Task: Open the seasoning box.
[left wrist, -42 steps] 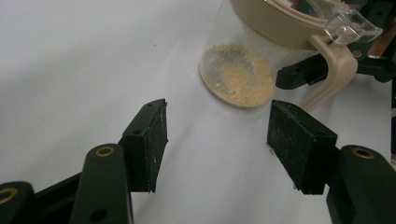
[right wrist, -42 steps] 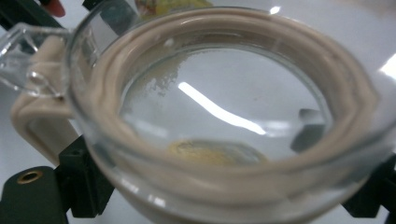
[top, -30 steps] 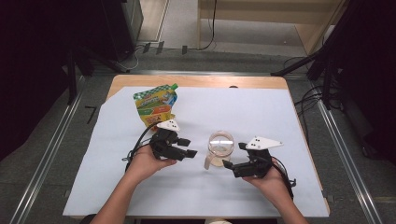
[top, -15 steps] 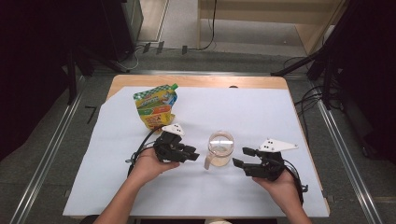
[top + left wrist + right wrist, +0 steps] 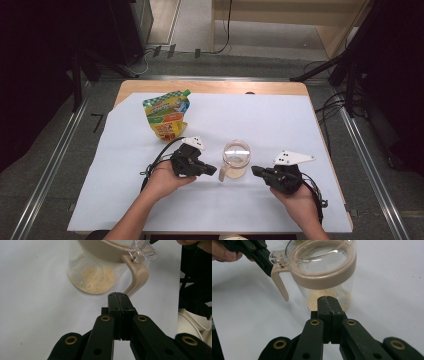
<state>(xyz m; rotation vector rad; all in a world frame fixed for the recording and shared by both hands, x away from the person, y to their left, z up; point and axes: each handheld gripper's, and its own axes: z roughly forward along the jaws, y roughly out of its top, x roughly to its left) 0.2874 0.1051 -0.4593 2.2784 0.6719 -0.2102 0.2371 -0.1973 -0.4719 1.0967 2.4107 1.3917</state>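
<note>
In the high view, 2 forearms come in from the bottom edge and angle toward each other, each hand wrapped around the body of its tongs. The left tongs [image 5: 212,171] lie low over the white surface [image 5: 280,125], pointing right at the clear jar [image 5: 235,159], tip just beside its beige handle [image 5: 222,172]. The right tongs [image 5: 255,171] point left at the same jar from the other side, close to its wall but apart from it. The jar stands upright between the 2 tips, near the middle of the surface. A colourful pouch [image 5: 167,116] lies well apart, toward the far left.

In the left gripper view, the left tongs [image 5: 119,295] have just been closing and now stand pressed together with nothing between them. Their tip sits just short of the handle [image 5: 136,280], whether touching I cannot tell. The jar [image 5: 95,277], seen tilted by the camera, holds a layer of pale grains.

In the right gripper view, the right tongs [image 5: 327,299] have likewise just been closing and are pressed together, empty, aimed at the lower wall of the jar [image 5: 324,272]. Beyond its handle [image 5: 280,285], the other tongs and fingertips [image 5: 223,252] show at top left.
</note>
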